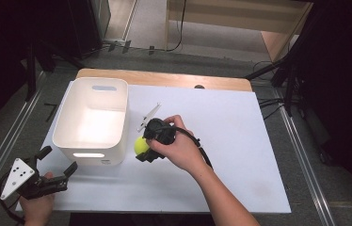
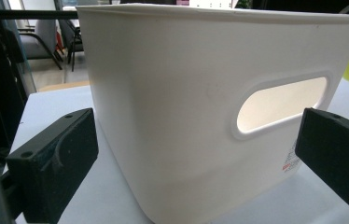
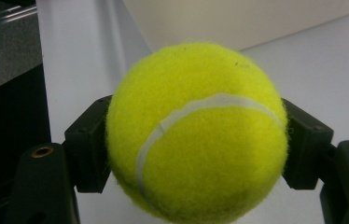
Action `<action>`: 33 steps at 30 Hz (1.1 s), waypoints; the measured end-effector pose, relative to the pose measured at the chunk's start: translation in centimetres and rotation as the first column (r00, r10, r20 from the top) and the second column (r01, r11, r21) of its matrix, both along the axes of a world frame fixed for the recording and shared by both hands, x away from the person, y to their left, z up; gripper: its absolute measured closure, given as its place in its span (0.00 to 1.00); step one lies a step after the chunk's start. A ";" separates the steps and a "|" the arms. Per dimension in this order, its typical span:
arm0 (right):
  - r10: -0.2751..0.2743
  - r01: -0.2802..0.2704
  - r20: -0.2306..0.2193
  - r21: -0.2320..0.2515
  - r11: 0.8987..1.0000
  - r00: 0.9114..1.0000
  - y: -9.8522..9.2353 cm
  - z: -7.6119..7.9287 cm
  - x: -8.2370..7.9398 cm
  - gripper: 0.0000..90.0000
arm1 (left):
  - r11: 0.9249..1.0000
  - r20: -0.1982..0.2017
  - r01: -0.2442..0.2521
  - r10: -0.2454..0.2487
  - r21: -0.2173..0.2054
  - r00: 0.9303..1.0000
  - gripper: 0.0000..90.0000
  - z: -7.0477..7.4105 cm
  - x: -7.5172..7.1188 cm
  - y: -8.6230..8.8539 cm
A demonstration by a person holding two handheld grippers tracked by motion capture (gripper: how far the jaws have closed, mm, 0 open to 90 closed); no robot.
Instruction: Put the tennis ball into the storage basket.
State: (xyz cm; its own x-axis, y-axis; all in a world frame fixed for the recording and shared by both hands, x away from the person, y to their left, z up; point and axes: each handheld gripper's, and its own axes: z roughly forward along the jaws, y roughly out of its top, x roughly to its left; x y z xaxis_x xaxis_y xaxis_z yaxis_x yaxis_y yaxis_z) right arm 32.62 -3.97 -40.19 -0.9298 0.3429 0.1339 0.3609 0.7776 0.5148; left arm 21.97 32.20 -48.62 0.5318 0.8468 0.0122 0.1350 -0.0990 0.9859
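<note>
The right tool [image 1: 142, 151] has its jaws clamped on a yellow-green tennis ball [image 1: 140, 145], held just beside the near right corner of the white bin [image 1: 92, 121] on the bench [image 1: 230, 141]. Well off to its left, the left tool [image 1: 57, 165] rests near the bench edge with jaws spread, pointing toward the bin

Ball [image 1: 140, 145] in right tongs [image 1: 142, 149], just right of bin [image 1: 92, 121], left tongs [image 1: 57, 168] before bin

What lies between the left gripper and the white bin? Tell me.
Bare white table lies between the left gripper and the white bin, in the high view.
</note>
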 end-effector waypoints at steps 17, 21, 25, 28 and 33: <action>0.007 -0.006 -0.021 0.034 0.999 1.000 0.7 1.4 0.6 0.27 | 1.000 0.000 -0.001 0.001 0.001 1.000 0.00 0.0 0.0 0.0; 0.023 -0.022 -0.015 0.045 0.999 1.000 1.0 1.9 0.6 0.27 | 1.000 0.000 0.000 0.000 0.000 1.000 0.00 0.0 0.0 0.0; 0.030 -0.031 0.010 0.039 0.999 0.999 1.3 2.2 0.6 0.27 | 1.000 -0.001 -0.001 0.001 -0.001 1.000 0.00 0.0 0.0 0.0; 0.023 -0.023 0.014 0.035 0.999 1.000 1.4 2.4 0.5 0.27 | 1.000 0.000 0.000 0.000 0.000 1.000 0.00 0.0 0.0 0.0; 0.046 -0.047 0.039 0.031 0.998 0.998 1.8 3.0 0.5 0.27 | 1.000 -0.001 0.000 0.000 0.000 1.000 0.00 0.0 0.0 0.0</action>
